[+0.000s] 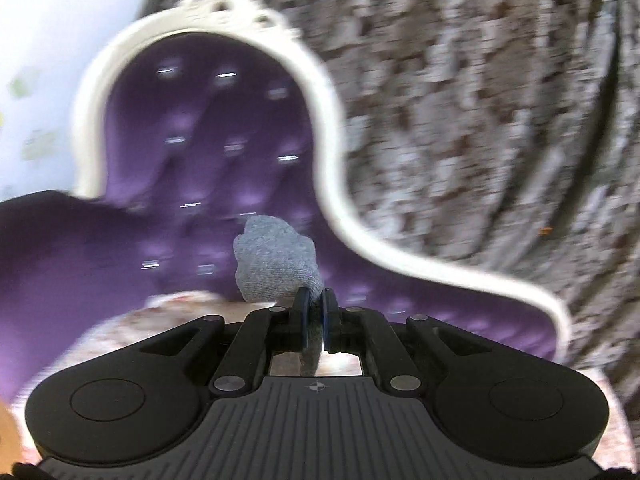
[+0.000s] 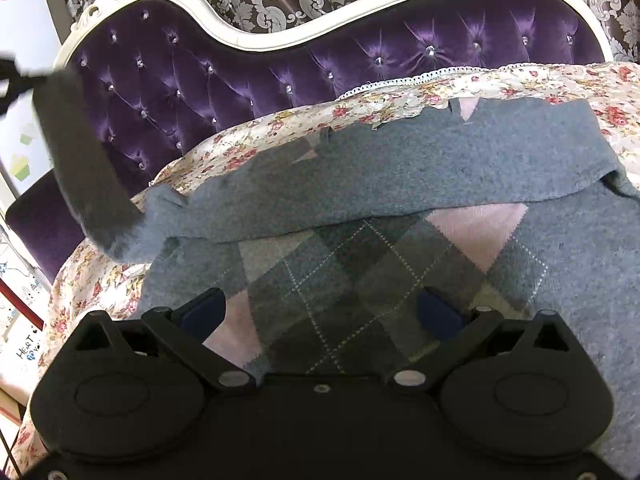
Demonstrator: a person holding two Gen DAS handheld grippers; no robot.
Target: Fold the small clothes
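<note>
A grey sweater (image 2: 400,184) with a pink and grey argyle front lies spread on the floral bed cover (image 2: 280,124). My left gripper (image 1: 314,300) is shut on the end of its grey sleeve (image 1: 276,264) and holds it up in the air. In the right wrist view that sleeve (image 2: 84,160) rises blurred from the sweater's left side toward the left gripper (image 2: 12,76) at the frame's edge. My right gripper (image 2: 320,312) is open, with its jaws wide apart just above the argyle panel.
A purple tufted headboard (image 2: 280,56) with a white carved frame (image 2: 256,40) stands behind the bed. A patterned curtain (image 1: 480,100) hangs behind it. A white wall (image 2: 20,40) and stickers are at the left.
</note>
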